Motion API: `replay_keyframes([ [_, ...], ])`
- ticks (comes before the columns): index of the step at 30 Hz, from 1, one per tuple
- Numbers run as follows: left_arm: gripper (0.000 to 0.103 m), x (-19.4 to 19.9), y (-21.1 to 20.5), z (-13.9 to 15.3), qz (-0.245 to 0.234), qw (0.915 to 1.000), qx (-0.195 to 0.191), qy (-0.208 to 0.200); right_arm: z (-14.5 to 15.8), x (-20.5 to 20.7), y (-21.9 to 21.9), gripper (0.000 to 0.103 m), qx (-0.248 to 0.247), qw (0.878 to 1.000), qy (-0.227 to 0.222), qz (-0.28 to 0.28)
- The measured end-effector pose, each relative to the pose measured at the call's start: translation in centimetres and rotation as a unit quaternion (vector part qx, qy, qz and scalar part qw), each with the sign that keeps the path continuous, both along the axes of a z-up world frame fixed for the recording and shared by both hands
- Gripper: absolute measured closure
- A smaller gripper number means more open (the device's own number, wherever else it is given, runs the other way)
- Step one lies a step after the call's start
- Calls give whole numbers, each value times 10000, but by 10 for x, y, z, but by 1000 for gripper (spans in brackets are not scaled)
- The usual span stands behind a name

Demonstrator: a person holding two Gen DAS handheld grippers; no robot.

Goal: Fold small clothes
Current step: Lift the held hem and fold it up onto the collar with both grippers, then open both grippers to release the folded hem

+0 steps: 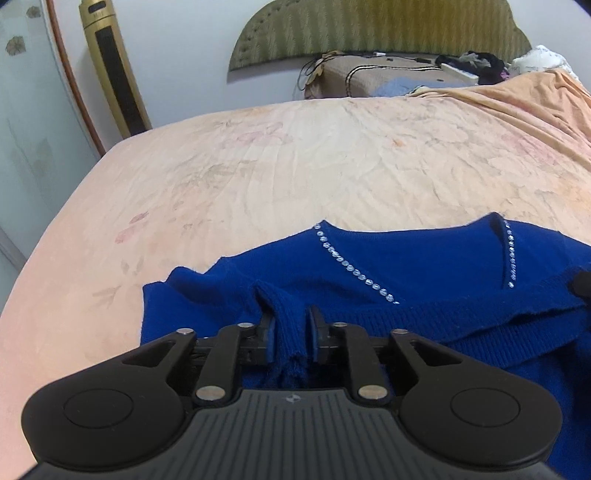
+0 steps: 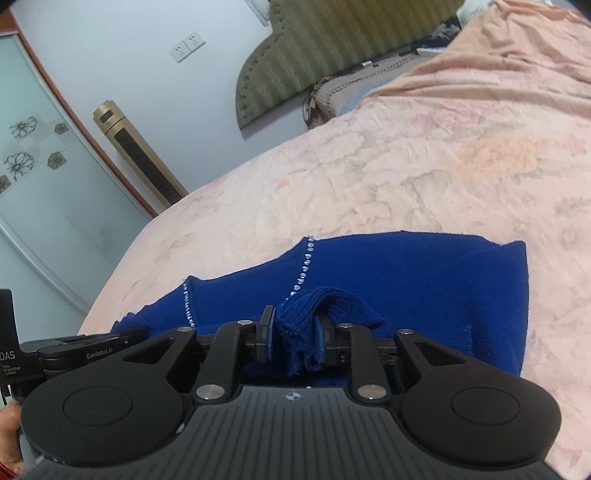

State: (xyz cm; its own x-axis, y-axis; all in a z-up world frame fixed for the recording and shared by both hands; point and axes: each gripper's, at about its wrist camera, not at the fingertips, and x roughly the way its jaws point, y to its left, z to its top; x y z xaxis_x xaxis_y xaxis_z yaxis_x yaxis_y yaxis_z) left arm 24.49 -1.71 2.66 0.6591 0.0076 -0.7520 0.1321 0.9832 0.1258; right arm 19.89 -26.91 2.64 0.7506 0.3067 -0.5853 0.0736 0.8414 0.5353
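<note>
Nearest in the left wrist view, the left gripper (image 1: 290, 323) is seen with a ribbed fold of the blue sweater (image 1: 406, 266) lying between its jaws; the fabric stands slightly clear of the pads, so the jaws are taken as parted a little rather than clamped. In the right wrist view, the right gripper (image 2: 293, 330) is likewise seen with a bunched ribbed hem of the sweater (image 2: 406, 273) between its jaws, a narrow gap being visible beside the cloth. At the lower left edge of that view, part of the left gripper's body and a bit of a hand (image 2: 9, 424) are seen.

The sweater is spread flat on the bed (image 1: 258, 166) near its front edge, with its ribbed hem lifted toward the grippers. Two lines of clear beads (image 1: 354, 271) are seen running along its neckline.

Beyond the sweater, the peach flowered sheet is left bare and creased. At the far end of the bed a brown pillow (image 1: 376, 75) and a raised orange cover (image 1: 517, 96) are seen. Behind them a green padded headboard (image 1: 369, 29) is set on the wall, with a gold tower fan (image 1: 110, 66) standing beside a glass door (image 2: 44, 177).
</note>
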Motion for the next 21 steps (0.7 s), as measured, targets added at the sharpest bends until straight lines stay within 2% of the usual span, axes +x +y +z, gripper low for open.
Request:
replay_keyframes([
  [3,49,5,6,0,207,9998,-64,-37,-4,2,-10,63,220,9997,-19,-115],
  [4,29,6,9,1,275,9996,-87,-69,-4,3,-14,58,275,9995,-28,-181],
  [5,23,7,12,2,377,9991,-112,-138,-4,3,-19,52,314,9992,-41,-256],
  [8,23,11,20,5,529,9983,-196,-176,-4,5,-34,44,458,9972,-96,-576],
  [12,23,12,39,15,859,9949,-480,-238,7,-4,-46,45,316,9926,-261,-1146],
  [14,23,7,48,21,961,9931,-579,-336,15,-12,-45,45,151,9915,-447,-1213],
  [17,23,-6,57,27,932,9933,-539,-413,24,-22,-34,43,-63,9940,-673,-856],
  [21,23,-28,55,28,476,9976,-312,-398,22,-20,-5,37,-128,9965,-618,543],
])
